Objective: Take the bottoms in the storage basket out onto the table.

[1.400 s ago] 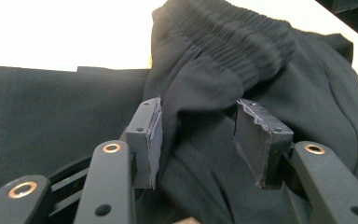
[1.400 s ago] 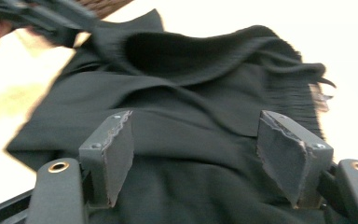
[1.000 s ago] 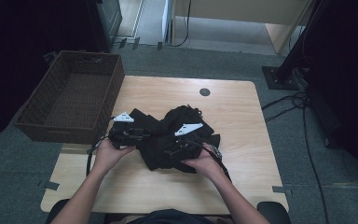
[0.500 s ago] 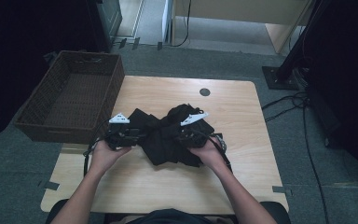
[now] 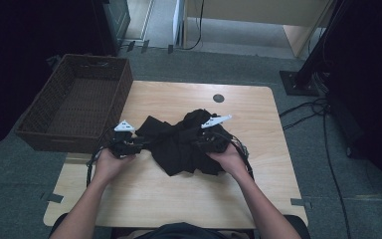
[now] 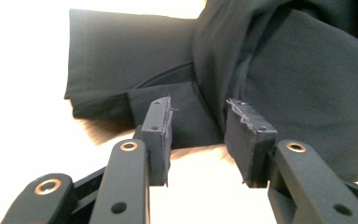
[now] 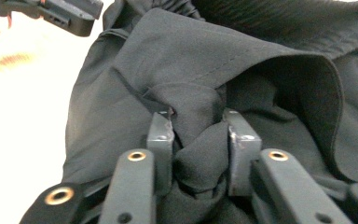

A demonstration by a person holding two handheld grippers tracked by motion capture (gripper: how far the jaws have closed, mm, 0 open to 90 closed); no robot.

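A crumpled black garment (image 5: pixel 179 144) lies in the middle of the wooden table (image 5: pixel 179 204). At its left edge is my left gripper (image 5: pixel 140 144), and a flat corner of the cloth (image 6: pixel 191 121) lies between its jaws. The jaws have just been closing, but gaps still show beside the pads (image 6: pixel 161 128). My right gripper (image 5: pixel 197 142) is at the garment's right side. A bunched fold (image 7: pixel 196 140) fills the space between its pads (image 7: pixel 161 130), which press on it even though the jaws have just eased a little wider.
A dark woven basket (image 5: pixel 54 139) stands off the table's left rear corner, close to my left hand. A small round black cap (image 5: pixel 218 98) sits in the tabletop at the back. Cables trail on the floor at the right. The left gripper (image 7: pixel 70 14) shows at the top left of the right gripper view.
My right hand has moved away from the table's near edge onto the garment and closed on a fold. The left gripper has shifted slightly at the cloth's left corner.
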